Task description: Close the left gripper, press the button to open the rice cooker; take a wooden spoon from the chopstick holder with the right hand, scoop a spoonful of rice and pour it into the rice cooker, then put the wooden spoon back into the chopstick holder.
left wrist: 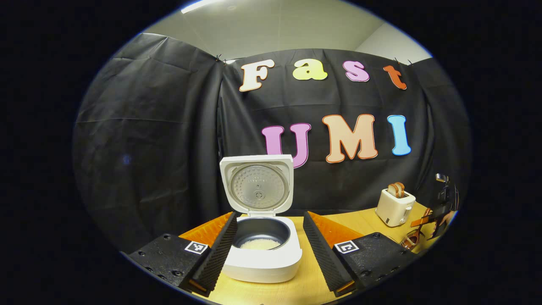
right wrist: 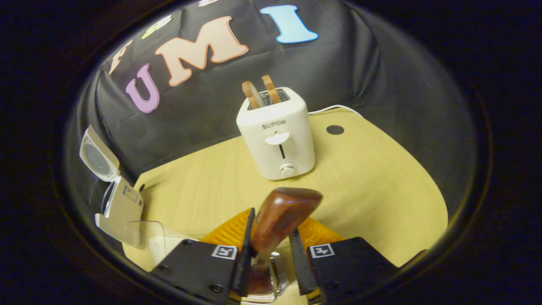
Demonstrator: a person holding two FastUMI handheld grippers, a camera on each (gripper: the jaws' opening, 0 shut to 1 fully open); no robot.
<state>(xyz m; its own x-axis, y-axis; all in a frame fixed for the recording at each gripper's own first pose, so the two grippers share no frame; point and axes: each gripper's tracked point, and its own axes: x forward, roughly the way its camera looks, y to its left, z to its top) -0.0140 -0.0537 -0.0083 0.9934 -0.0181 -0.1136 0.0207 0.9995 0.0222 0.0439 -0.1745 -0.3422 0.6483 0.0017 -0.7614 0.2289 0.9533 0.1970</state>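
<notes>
The white rice cooker point(left wrist: 262, 258) stands open with its lid point(left wrist: 257, 186) upright, and white rice point(left wrist: 260, 243) lies in the dark pot. My left gripper point(left wrist: 269, 222) is open, one finger on each side of the cooker's front, touching nothing. My right gripper point(right wrist: 271, 237) is shut on the brown wooden spoon point(right wrist: 281, 212), whose thick end points up toward the camera. The spoon's lower part reaches down into the shiny chopstick holder point(right wrist: 266, 277) just under the fingers. The right gripper point(left wrist: 440, 207) also appears far right in the left gripper view, well away from the cooker.
A white toaster point(right wrist: 277, 135) with two bread slices stands at the back of the wooden table point(right wrist: 372, 186), with a white cable behind it. A clear container point(right wrist: 146, 237) sits between the holder and the rice cooker point(right wrist: 118, 199). Black cloth walls close in the table.
</notes>
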